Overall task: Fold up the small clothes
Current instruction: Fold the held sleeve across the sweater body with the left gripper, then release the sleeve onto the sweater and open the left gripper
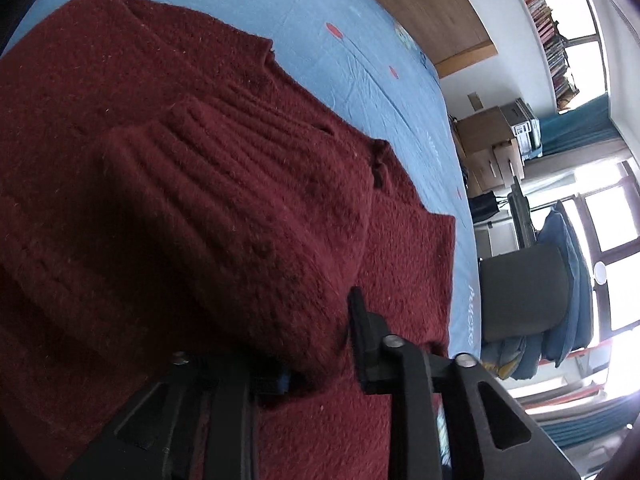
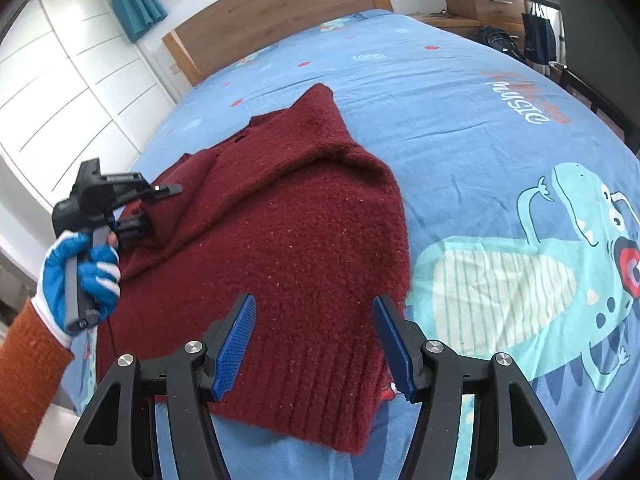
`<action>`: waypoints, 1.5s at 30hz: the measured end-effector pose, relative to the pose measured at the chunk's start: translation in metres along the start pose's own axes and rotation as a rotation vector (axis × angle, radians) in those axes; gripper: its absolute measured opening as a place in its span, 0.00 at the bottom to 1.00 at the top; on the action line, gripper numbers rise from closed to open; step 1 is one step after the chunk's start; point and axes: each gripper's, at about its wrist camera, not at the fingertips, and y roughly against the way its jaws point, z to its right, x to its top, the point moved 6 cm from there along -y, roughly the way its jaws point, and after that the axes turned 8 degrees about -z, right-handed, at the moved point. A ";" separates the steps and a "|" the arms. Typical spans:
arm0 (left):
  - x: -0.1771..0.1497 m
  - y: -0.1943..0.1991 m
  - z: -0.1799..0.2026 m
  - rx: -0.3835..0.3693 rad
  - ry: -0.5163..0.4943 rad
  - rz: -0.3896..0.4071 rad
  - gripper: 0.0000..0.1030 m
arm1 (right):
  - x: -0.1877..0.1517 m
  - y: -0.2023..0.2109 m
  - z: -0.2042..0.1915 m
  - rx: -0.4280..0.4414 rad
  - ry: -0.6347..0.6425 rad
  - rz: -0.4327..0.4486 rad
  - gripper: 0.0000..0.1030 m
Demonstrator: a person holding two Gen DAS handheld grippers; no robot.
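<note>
One thick, soft, floppy red sweater [image 2: 280, 240] lies half-folded in the middle of the bed [image 2: 460, 128], best taken by its ribbed hem, with the right tool [image 2: 314, 344] apart above it and the left tool [image 2: 148, 210] parted around a sleeve fold.

Bed [image 2: 460, 92] with blue cartoon-print sheet [image 2: 480, 152] and wooden headboard [image 2: 280, 12]; a dark red knit sweater [image 2: 288, 232] lies partly folded directly on the sheet, ribbed hem near the camera.
</note>
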 end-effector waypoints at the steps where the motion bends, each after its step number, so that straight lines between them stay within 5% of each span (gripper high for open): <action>1: 0.002 0.002 0.005 -0.002 0.000 0.008 0.36 | 0.000 0.000 0.000 0.000 0.001 0.001 0.62; 3: 0.005 0.020 0.002 -0.006 0.012 0.056 0.43 | 0.002 0.000 0.000 0.002 0.005 0.002 0.62; 7: 0.013 0.034 -0.015 -0.024 0.061 0.109 0.42 | 0.002 -0.003 -0.005 0.012 0.013 -0.002 0.62; 10: 0.015 0.025 -0.012 -0.019 0.069 0.091 0.08 | 0.001 -0.007 -0.009 0.020 0.021 -0.012 0.62; 17: 0.003 -0.019 0.048 -0.031 -0.069 0.039 0.08 | 0.002 -0.011 -0.005 0.011 0.017 -0.022 0.62; 21: -0.009 -0.051 0.064 -0.070 -0.035 -0.034 0.08 | 0.001 -0.009 -0.002 0.006 0.011 -0.024 0.62; 23: -0.014 -0.064 0.068 -0.004 -0.064 -0.053 0.09 | 0.001 -0.008 -0.004 0.005 0.013 -0.023 0.62; 25: -0.023 -0.076 0.071 0.035 -0.087 -0.092 0.24 | 0.000 -0.008 -0.005 0.005 0.016 -0.023 0.62; 30: -0.040 -0.067 0.090 -0.013 -0.180 -0.128 0.45 | -0.001 -0.010 -0.006 -0.001 0.019 -0.031 0.62; 33: -0.045 -0.049 0.098 -0.012 -0.265 -0.095 0.46 | 0.000 -0.009 -0.009 -0.003 0.025 -0.027 0.62; 38: -0.041 -0.027 0.069 0.125 -0.284 0.008 0.51 | 0.003 -0.008 -0.014 -0.009 0.033 -0.018 0.62; 41: -0.042 -0.043 0.048 0.249 -0.259 -0.002 0.51 | 0.003 -0.010 -0.017 -0.009 0.038 -0.025 0.62; 45: -0.061 -0.058 0.044 0.279 -0.306 -0.029 0.52 | 0.003 -0.011 -0.025 -0.014 0.055 -0.031 0.62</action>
